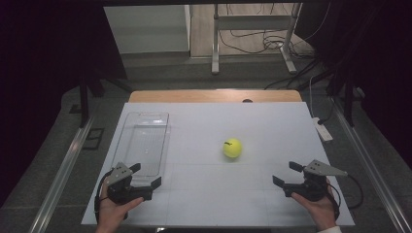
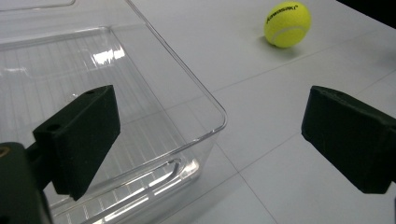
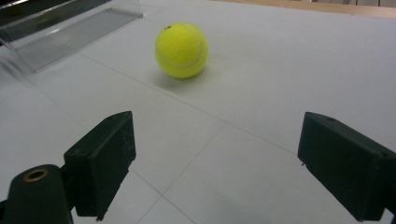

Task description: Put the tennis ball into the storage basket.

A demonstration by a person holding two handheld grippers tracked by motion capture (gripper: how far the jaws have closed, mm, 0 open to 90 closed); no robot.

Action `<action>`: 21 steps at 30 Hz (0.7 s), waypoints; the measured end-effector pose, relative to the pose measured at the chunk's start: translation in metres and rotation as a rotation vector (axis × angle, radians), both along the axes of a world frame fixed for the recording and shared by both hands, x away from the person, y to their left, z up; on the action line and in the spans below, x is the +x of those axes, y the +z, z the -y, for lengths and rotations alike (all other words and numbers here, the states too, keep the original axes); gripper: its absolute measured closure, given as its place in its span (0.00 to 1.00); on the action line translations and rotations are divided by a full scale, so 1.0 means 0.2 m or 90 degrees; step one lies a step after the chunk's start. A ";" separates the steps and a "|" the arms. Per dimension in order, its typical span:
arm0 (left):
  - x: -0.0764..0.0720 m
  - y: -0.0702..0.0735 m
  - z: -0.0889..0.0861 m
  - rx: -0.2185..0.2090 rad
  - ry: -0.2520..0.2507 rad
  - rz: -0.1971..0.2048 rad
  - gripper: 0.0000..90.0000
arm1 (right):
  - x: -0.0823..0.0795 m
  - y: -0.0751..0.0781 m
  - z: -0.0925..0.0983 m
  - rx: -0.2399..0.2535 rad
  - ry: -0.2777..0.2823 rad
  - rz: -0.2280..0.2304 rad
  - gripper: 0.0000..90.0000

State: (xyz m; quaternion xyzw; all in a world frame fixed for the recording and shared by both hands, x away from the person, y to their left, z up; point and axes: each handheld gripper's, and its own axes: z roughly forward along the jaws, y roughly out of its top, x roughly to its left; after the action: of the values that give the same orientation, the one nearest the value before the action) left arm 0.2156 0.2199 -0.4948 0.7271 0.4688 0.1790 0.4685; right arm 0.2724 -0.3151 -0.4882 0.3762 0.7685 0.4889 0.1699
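A yellow tennis ball [image 1: 232,148] lies on the white table [image 1: 204,194], a little right of centre. It also appears far off in the left gripper view as the ball [image 2: 286,24] and closer in the right gripper view as the ball [image 3: 181,50]. A clear plastic tray [image 1: 145,141] stands empty at the left. My left gripper [image 1: 145,175] rests open at the tray's near end, its jaws wide over the tray's corner [image 2: 219,116]. My right gripper [image 1: 286,174] is open near the table's front right, jaws pointing toward the ball with nothing between them.
The tray [image 3: 60,32] shows at the upper left of the right gripper view. A wooden edge [image 1: 214,95] runs along the table's far side. Beyond it stand a metal frame [image 1: 252,29] and cables on the floor. A white power strip [image 1: 322,130] lies off the table's right edge.
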 end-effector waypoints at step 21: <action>0.00 -0.01 0.01 0.020 -0.015 -0.005 0.06 | -0.01 -0.02 0.00 0.010 -0.003 -0.013 0.13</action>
State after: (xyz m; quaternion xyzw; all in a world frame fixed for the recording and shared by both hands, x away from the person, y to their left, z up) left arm 0.2165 0.2175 -0.4971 0.7405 0.4589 0.1781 0.4576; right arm 0.2701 -0.3153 -0.4925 0.3843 0.7654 0.4907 0.1602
